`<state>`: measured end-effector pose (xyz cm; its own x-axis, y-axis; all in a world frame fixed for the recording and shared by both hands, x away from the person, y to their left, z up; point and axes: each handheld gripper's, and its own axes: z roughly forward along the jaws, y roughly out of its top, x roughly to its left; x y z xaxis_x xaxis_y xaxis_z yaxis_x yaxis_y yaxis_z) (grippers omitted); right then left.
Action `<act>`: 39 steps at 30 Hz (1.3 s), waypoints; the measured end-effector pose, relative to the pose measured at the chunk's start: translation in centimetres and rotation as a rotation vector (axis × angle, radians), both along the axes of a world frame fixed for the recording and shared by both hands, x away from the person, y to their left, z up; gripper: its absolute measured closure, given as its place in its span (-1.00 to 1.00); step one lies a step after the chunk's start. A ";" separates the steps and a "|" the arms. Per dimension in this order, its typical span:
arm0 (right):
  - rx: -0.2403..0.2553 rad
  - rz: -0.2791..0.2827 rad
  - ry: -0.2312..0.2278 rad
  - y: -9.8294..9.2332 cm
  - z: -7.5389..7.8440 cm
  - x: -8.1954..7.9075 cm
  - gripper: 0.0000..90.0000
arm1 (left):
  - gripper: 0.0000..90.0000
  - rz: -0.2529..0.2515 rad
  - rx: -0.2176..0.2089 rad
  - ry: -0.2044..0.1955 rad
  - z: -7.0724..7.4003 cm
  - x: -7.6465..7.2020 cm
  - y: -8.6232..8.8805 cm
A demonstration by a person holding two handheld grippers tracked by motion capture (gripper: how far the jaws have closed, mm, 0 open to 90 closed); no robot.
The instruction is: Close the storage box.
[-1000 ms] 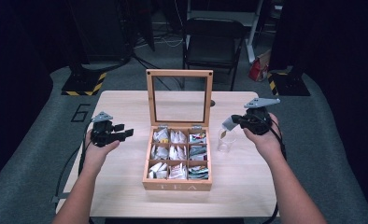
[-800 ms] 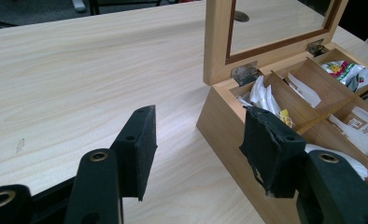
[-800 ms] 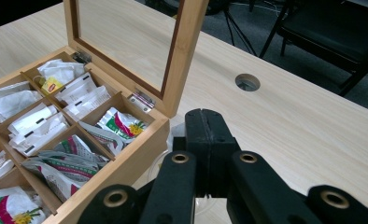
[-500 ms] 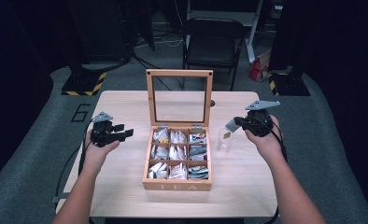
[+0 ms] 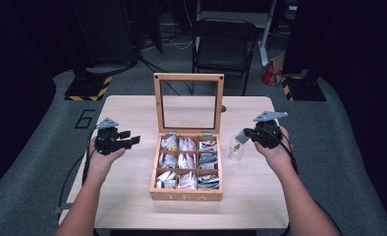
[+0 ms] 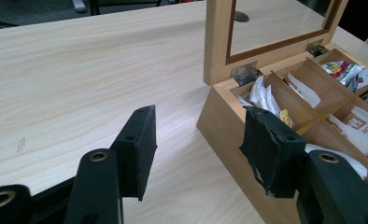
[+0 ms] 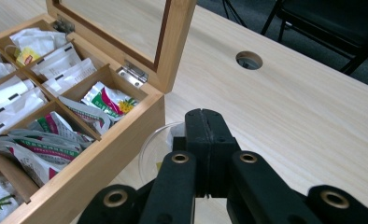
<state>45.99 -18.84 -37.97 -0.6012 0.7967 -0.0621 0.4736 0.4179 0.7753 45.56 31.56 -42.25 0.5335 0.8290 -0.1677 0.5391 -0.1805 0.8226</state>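
Glass cup [image 5: 235, 147] stands on the table [image 5: 132, 206] just right of the tea box [image 5: 186, 194], directly beneath the clenched right gripper [image 5: 241, 136]; left gripper [image 5: 132, 141], released and empty, hovers left of the box.

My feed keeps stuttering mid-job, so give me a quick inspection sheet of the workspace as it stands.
Surface: light wooden table, with a round cable hole behind the box.
Job's things: wooden tea box, glass lid upright, nine compartments of tea sachets; clear glass cup beside its right wall, something small and yellowish inside.
Clutter: nothing seen.
Grippers: left tongs open, holding nothing, left of the box; right tongs shut, tips over the cup's rim.
Cables: black leads trail from both grippers.
Surroundings: black folding chair, hazard-striped stand bases, grey floor.
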 end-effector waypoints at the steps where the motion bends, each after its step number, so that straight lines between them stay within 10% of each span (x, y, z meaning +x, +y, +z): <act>1: -0.005 0.002 0.004 0.1 -0.3 0.0 1.00 | -0.01 0.003 -0.001 -0.001 0.0 0.0 0.0; 30: -0.018 -0.030 0.084 0.9 -4.0 1.0 0.99 | -0.01 -0.001 0.000 -0.006 0.1 -0.1 0.3; 39: -0.017 -0.027 0.091 1.2 -4.1 1.0 0.72 | -0.01 0.006 -0.005 -0.006 0.1 -0.1 0.3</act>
